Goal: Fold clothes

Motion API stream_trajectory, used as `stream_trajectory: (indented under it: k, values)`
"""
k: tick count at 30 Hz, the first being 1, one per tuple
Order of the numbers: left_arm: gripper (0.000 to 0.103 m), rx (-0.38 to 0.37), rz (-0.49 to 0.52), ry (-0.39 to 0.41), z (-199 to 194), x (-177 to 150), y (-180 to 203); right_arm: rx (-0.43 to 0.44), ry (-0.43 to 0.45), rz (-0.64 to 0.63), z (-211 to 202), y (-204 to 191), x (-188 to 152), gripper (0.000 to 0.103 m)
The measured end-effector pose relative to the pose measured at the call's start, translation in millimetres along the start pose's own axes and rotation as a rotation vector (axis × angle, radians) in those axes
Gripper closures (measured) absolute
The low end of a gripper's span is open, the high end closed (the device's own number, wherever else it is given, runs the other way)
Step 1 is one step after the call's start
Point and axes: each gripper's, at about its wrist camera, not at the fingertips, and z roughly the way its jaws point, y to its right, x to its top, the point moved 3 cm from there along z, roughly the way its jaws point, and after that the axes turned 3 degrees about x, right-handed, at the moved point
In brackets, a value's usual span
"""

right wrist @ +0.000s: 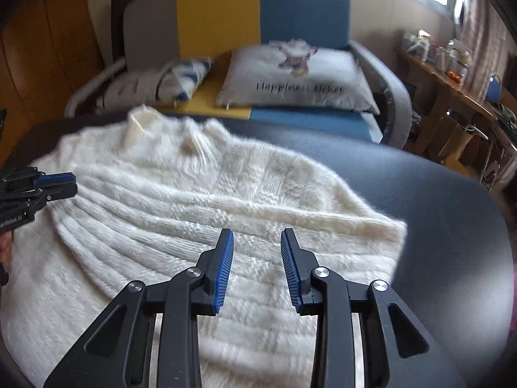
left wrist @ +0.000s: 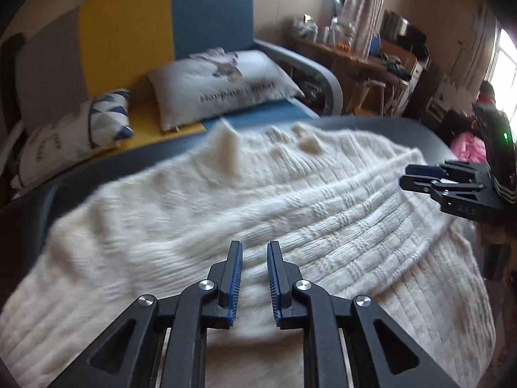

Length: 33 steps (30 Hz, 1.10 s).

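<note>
1. Left hand-held gripper [left wrist: 254, 278] hovers over the sweater [left wrist: 226, 226], jaws slightly apart, holding nothing.
2. The sweater lies spread across the dark surface [right wrist: 436, 194].
3. Right hand-held gripper [right wrist: 257, 268], above the sweater's right part, is part-open and empty.
4. Likely between folds; next, pinch an edge.

Left gripper [left wrist: 254, 249]: black angular linkage arms, silver round screws, blue ribbed pads. Right gripper [right wrist: 257, 237]: same build; green light on body.
</note>
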Motion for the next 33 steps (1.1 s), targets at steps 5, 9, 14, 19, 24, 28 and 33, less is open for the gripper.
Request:
stream_trajectory:
  k: [5, 9, 14, 19, 24, 28, 33]
  values:
    - [0.088, -0.026, -0.126, 0.026, -2.7, 8.3, -1.6, -0.019, 0.012, 0.079, 10.5, 19.5, -0.9, 0.069]
    - [0.088, -0.082, -0.049, 0.095, -23.8, 17.2, 21.3, 0.008, 0.045, 0.085, 1.1, 14.5, 3.0, 0.069]
    - [0.088, -0.094, 0.03, 0.041, -0.4, 25.3, 50.9, 0.04, 0.06, -0.056, 2.7, -26.1, 14.4, 0.068]
    - [0.088, -0.103, -0.062, -0.004, 21.1, 20.2, 42.0, -0.077, 0.018, -0.127, 33.1, -35.8, 20.5, 0.06]
    - [0.088, -0.116, -0.066, 0.062, -1.7, 20.8, 35.3, 0.015, 0.039, 0.027, 20.5, -11.1, 19.3, 0.057]
    - [0.088, -0.169, -0.046, 0.092, -18.8, 15.0, 34.5, 0.071, 0.071, 0.011, -5.9, -9.1, 7.1, 0.057]
    - [0.088, -0.145, 0.044, 0.003, 1.5, 1.5, 67.5, 0.045, 0.034, -0.036, -6.0, -15.4, -17.7, 0.057]
